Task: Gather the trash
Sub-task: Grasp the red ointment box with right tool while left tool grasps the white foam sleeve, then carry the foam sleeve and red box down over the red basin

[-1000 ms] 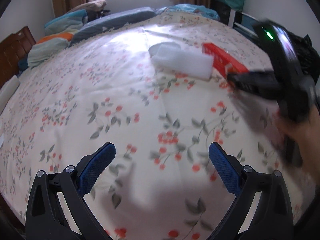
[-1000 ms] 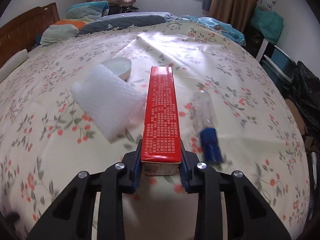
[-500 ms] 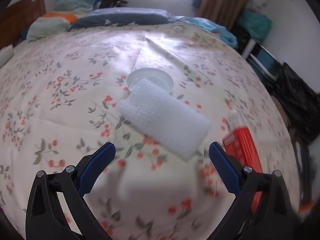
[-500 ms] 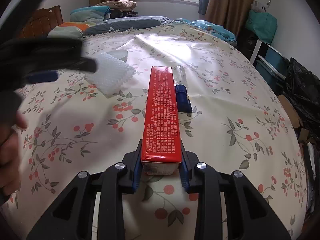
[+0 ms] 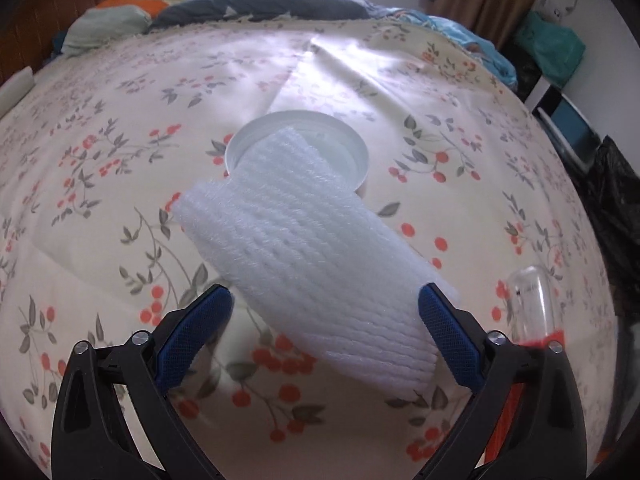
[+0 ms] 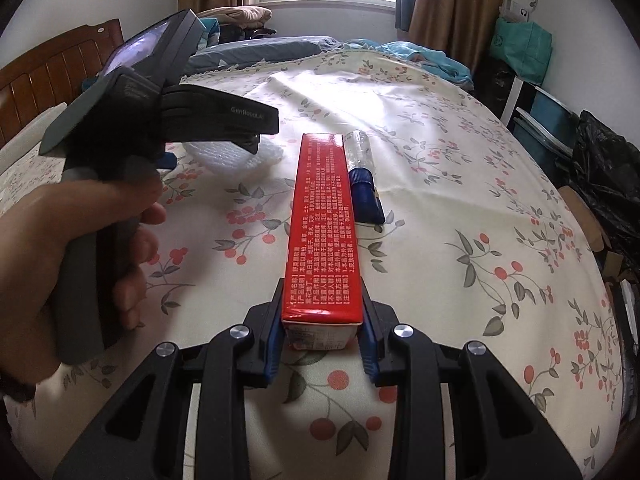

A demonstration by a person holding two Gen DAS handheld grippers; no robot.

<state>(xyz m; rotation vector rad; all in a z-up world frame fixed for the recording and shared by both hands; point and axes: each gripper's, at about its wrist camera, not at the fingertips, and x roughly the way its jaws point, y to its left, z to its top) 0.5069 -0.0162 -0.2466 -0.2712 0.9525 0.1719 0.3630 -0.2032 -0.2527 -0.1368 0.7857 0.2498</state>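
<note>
A white foam net sleeve (image 5: 312, 256) lies on the floral bedsheet, its far end over a white plastic lid (image 5: 348, 144). My left gripper (image 5: 324, 320) is open, its blue pads either side of the sleeve's near end. My right gripper (image 6: 322, 320) is shut on a long red carton (image 6: 322, 220) held above the bed. A clear bottle with a blue cap (image 6: 362, 176) lies just right of the carton and also shows in the left wrist view (image 5: 534, 300). The left gripper (image 6: 224, 120) and the hand holding it show in the right wrist view, over the foam sleeve (image 6: 240, 156).
The bed (image 6: 460, 240) fills both views. Pillows and folded bedding (image 5: 120, 24) lie by the wooden headboard (image 6: 52, 68). A black bag (image 6: 608, 184) and boxes stand off the bed's right side. A teal bag (image 6: 520, 48) hangs by the curtain.
My left gripper has swung right and come close onto the foam sleeve, which now sits between its open fingers. My right gripper has drawn back with the red carton.
</note>
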